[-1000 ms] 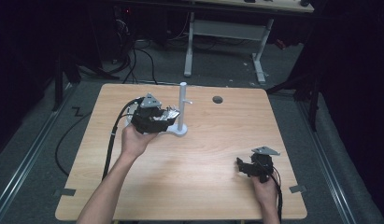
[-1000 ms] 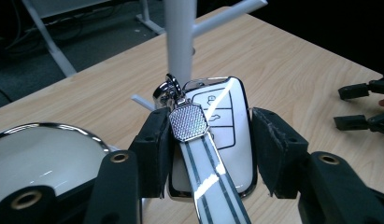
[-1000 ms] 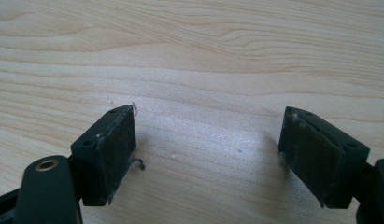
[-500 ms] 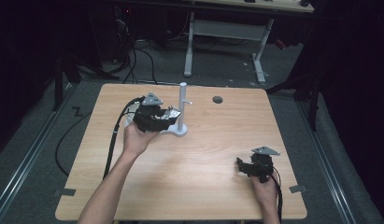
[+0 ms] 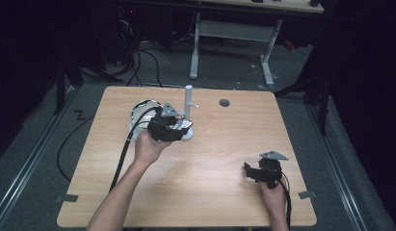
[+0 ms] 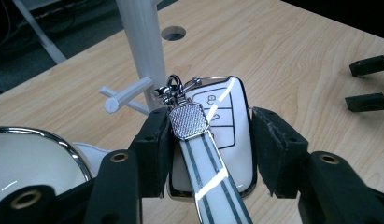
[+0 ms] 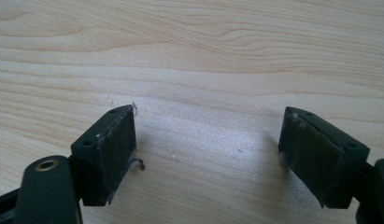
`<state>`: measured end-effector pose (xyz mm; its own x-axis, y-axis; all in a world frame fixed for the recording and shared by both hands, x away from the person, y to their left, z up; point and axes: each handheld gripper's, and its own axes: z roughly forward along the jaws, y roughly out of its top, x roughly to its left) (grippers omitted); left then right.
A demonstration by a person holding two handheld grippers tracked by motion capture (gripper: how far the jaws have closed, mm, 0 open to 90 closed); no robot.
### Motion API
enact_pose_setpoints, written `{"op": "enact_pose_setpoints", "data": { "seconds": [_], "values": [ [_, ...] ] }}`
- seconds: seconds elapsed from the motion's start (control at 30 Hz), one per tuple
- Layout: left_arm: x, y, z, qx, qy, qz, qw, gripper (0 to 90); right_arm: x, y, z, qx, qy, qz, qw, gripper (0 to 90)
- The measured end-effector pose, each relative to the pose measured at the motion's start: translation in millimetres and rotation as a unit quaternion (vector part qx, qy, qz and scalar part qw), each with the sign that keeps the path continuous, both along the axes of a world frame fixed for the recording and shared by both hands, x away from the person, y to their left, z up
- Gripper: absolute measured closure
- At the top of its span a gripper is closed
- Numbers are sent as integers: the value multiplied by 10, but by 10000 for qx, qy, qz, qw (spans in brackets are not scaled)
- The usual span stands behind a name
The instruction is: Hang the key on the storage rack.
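The right gripper (image 5: 253, 172) rests near the table's (image 5: 224, 144) front edge, jaws spread with nothing between them. Farther back, the left gripper (image 6: 208, 140) clamps a white car key fob (image 6: 222, 116), its strap (image 6: 208, 163) and clasp just beside the white peg stand (image 6: 143, 42).

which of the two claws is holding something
The left claw, by the white peg stand: its jaws clamp a white car key fob with a strap. The right claw is open over bare table.

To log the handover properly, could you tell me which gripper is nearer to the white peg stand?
Left. The left gripper is right beside the white peg stand, gripping a car key fob; the right gripper rests far off near the table's front right corner.
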<state>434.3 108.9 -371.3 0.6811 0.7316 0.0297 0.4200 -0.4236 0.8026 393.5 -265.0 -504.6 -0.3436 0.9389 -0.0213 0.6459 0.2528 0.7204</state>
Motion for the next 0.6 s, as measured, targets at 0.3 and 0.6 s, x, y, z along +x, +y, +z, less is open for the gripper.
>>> {"op": "enact_pose_setpoints", "data": {
  "seconds": [0.3, 0.6],
  "values": [
    [-98, 148, 153, -163, -219, 118, 9996, 500, 0, 0, 0, 1, 1, -1, 10000, 192],
    [-33, 323, 231, -535, -117, 238, 9982, 500, 0, 0, 0, 1, 0, -1, 10000, 192]
  ]
}}
